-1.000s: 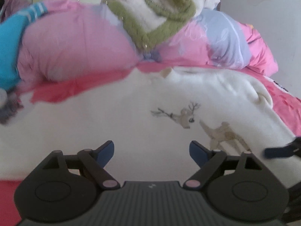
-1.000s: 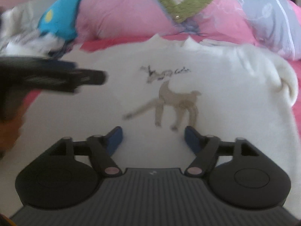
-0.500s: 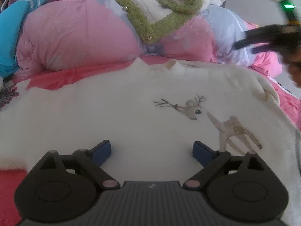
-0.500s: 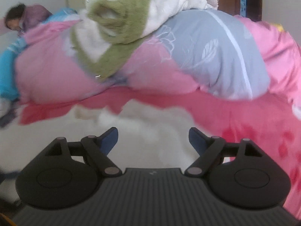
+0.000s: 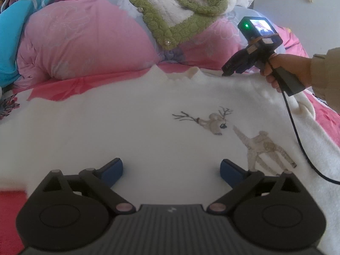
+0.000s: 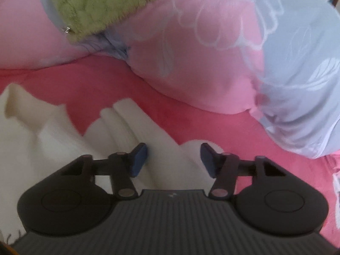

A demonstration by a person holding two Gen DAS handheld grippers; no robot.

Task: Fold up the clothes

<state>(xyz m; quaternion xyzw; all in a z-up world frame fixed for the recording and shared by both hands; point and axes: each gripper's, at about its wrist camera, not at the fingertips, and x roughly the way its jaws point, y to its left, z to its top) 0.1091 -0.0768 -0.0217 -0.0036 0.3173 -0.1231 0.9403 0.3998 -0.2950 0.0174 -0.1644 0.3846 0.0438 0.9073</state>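
Observation:
A cream sweater (image 5: 148,127) with an embroidered reindeer (image 5: 214,123) lies spread flat on the pink bed. My left gripper (image 5: 171,170) hovers low over its near part. Its jaws are opening wide and nothing is between them. A hand (image 5: 286,68) holds my right gripper (image 5: 225,72) at the sweater's far edge, right of the collar. In the right wrist view the right gripper (image 6: 174,159) has its jaws closing. A fold of the sweater's edge (image 6: 165,146) lies between the blue pads (image 6: 139,159), which still stand apart.
A bunched pink and grey-blue quilt (image 5: 85,42) rises just behind the sweater. A green-and-white fleece garment (image 5: 180,6) lies on top of it and a turquoise garment (image 5: 8,42) at far left. A black cable (image 5: 297,131) trails across the sweater's right side. Pink sheet (image 6: 233,131) borders the edge.
The right gripper swung from over the reindeer print to the sweater's far edge, and its jaws narrowed around the cloth. The left gripper stayed in place with its jaws slightly wider.

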